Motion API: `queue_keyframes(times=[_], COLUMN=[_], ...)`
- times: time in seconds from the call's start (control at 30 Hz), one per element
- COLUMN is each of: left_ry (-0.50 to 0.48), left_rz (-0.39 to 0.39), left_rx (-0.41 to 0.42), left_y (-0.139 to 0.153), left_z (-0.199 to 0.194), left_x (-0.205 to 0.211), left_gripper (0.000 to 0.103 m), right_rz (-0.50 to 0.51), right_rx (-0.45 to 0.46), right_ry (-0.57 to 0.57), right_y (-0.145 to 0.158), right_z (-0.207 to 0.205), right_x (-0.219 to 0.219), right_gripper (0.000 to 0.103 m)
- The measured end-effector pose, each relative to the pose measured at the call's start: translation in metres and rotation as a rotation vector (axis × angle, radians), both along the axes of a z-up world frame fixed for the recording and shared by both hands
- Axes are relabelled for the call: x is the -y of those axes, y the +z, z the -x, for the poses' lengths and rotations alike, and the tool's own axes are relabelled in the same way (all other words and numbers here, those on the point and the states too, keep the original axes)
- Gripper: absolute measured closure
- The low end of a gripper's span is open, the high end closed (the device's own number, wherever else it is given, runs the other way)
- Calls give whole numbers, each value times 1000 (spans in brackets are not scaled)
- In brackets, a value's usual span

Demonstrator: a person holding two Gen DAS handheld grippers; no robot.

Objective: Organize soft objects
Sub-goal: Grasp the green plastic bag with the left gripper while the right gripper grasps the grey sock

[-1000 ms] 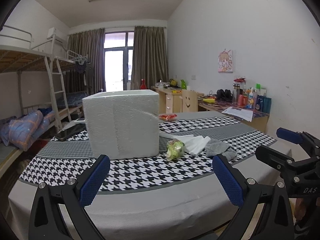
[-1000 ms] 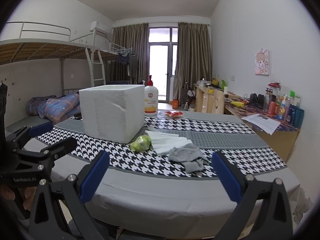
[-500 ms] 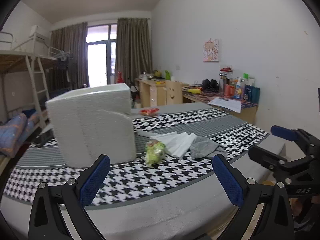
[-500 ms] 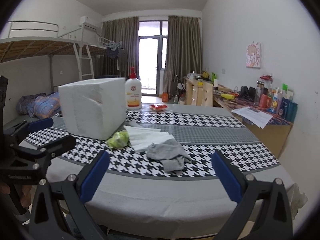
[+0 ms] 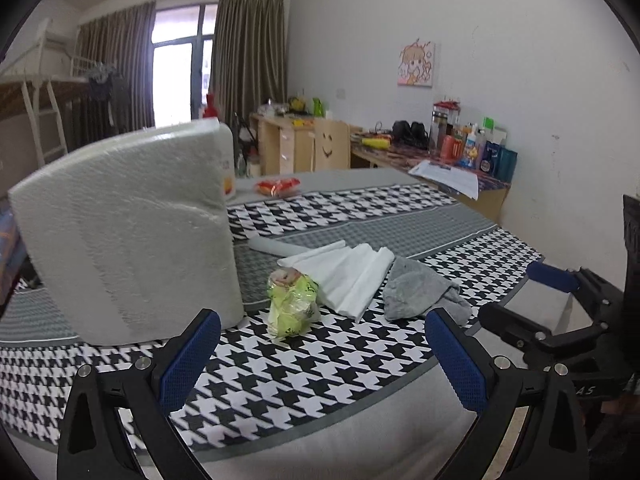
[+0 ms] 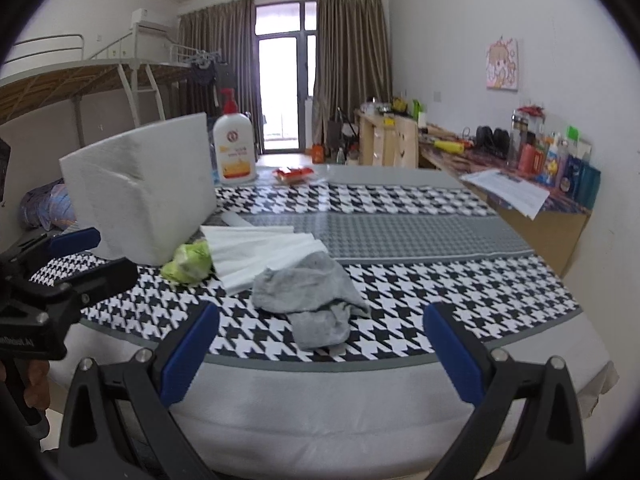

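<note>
Left gripper (image 5: 318, 350) low in frame, blue pads wide apart, nothing between them; it hovers over the near edge of the surface (image 5: 304, 376), which wears a black-and-white houndstooth cloth with grey bands. White foam box (image 5: 128, 236) stands large at left. Just right of it, a crumpled green-yellow bag (image 5: 291, 306). Touching the bag's far side, a fanned stack of white sheets (image 5: 346, 274). Grey cloth (image 5: 418, 294) lies bunched against the sheets' right edge. Red packet (image 5: 277, 187) farther back on the surface. Right gripper (image 5: 560, 304) enters from the right edge, its blue-tipped fingers spread. Cluttered desk (image 5: 460, 168) along the far wall.
</note>
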State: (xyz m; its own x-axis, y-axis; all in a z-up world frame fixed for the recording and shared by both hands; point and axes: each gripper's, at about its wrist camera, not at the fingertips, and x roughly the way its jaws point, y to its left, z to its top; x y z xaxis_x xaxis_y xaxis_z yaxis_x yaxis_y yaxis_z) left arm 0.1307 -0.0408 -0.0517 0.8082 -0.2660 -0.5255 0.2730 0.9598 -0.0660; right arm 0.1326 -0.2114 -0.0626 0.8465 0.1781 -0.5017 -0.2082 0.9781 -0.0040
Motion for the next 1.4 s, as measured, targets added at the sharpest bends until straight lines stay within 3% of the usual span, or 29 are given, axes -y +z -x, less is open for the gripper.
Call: queue_keyframes(times=[0.33, 0.7, 1.0, 1.07, 1.17, 1.4], left_ry=[-7, 77, 91, 90, 92, 74], left_rz=[-36, -118, -147, -143, -143, -143], left_rx=[-100, -210, -263, -273, -276, -266], left_y=[-14, -28, -40, -43, -44, -43], left_z=[-36, -67, -79, -82, -81, -78], left_x=[7, 7, 9, 9, 8, 10], left_gripper=[11, 30, 52, 64, 73, 74], right_rz=[5, -28, -31, -34, -32, -32], right_rx=[-78, -138, -174, -181, -190, -217], right_ry=[22, 54, 70, 76, 72, 80], right_y=[-15, -24, -27, -28, -31, -32], right_z=[-31, -50, -62, -63, -67, -76], right_x=[-1, 4, 7, 8, 8, 7], right_gripper=[0, 0, 0, 0, 0, 0])
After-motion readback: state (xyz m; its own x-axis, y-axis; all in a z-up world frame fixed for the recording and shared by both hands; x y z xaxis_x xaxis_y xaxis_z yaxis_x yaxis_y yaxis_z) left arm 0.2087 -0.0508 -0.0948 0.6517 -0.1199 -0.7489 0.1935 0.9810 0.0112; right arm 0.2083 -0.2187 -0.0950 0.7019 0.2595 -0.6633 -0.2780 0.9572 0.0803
